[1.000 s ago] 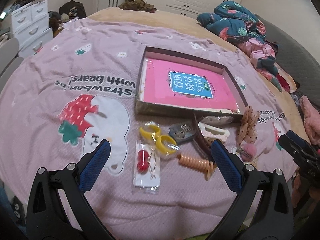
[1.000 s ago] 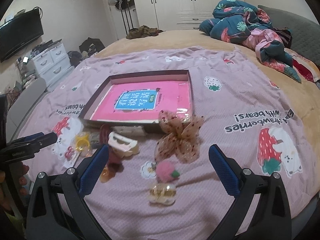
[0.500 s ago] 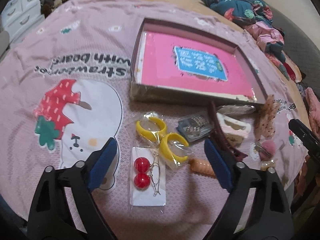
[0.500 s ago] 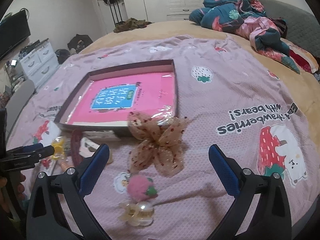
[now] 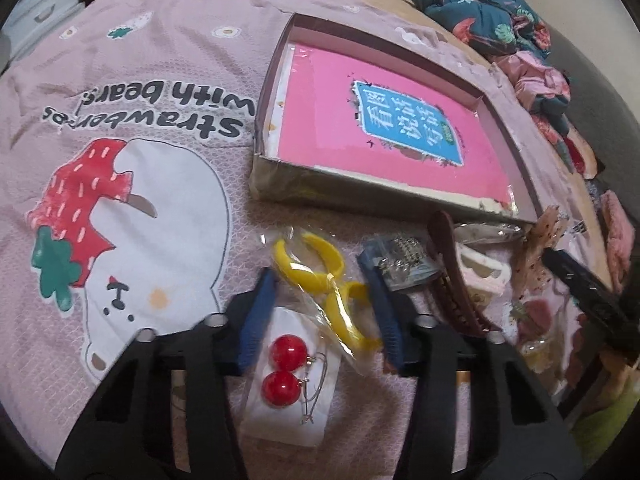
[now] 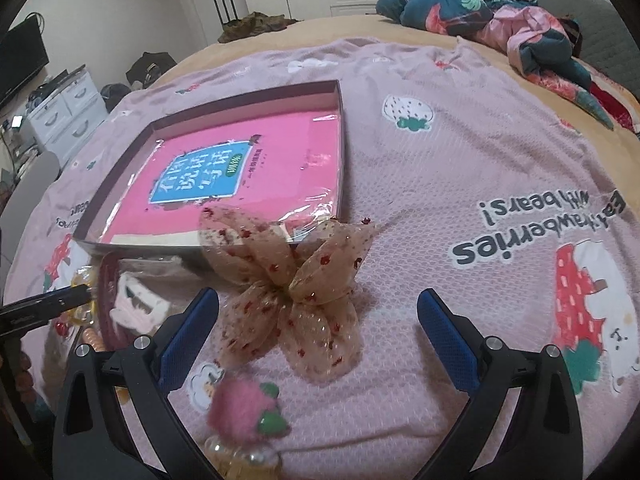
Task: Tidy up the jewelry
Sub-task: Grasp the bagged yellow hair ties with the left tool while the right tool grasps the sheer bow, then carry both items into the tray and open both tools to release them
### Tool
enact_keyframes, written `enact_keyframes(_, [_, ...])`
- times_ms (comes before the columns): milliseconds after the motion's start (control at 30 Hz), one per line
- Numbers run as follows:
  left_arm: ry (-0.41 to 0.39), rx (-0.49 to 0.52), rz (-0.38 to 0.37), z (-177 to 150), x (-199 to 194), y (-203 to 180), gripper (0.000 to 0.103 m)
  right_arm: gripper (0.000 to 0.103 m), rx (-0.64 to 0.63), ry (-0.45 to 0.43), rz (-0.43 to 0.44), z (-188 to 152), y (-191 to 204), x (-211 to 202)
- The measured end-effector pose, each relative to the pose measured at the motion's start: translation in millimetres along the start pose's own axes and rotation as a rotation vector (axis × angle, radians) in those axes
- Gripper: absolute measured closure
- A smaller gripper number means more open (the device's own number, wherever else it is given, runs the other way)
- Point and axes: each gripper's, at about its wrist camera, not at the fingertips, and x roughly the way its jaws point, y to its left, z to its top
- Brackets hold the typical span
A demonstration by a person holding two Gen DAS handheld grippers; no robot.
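Your left claw (image 5: 320,312) has just been narrowing around the bagged yellow hoop earrings (image 5: 320,276); whether its pads press the bag is unclear. The card of red ball earrings (image 5: 286,372) lies just nearer, on the pink strawberry blanket (image 5: 160,80). Your right claw (image 6: 320,336) stands wide, holding nothing, with the beige mesh bow (image 6: 288,280) between its fingers. The shallow box (image 6: 340,152) with the pink book (image 6: 240,172) sits just beyond the bow.

I see glossy red bead earrings (image 5: 283,368) on white card, crinkly clear plastic bags, sheer tulle bow (image 6: 292,284), textured cotton blanket (image 6: 440,184)
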Motion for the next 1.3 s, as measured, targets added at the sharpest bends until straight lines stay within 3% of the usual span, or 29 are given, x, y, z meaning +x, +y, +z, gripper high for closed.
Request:
enact_keyframes(67, [0.000,-0.002,-0.015,1,0,0,0.077,0.005,0.006,0.014,0.010,1,0,8])
enact_keyframes(300, [-0.018,0.002,-0.028,0,-7,1,0.085,0.047,-0.011,0.043,0.057,1,9,23])
enact_keyframes(400, [-0.024,-0.004,-0.026,0,-11,2,0.086,0.057,-0.020,0.035,0.067,0,12,20])
enact_keyframes(533, [-0.040,-0.008,-0.027,1,-19,5,0.086,0.062,-0.031,0.006,0.075,-1,12,10])
enact_keyframes(933, [-0.095,-0.004,-0.032,16,-47,9,0.088,0.062,-0.026,-0.081,0.100,13,6,-35])
enact_keyframes(1300, [-0.108,0.010,-0.053,32,-44,4,0.090,0.062,-0.042,-0.103,0.106,25,11,-43])
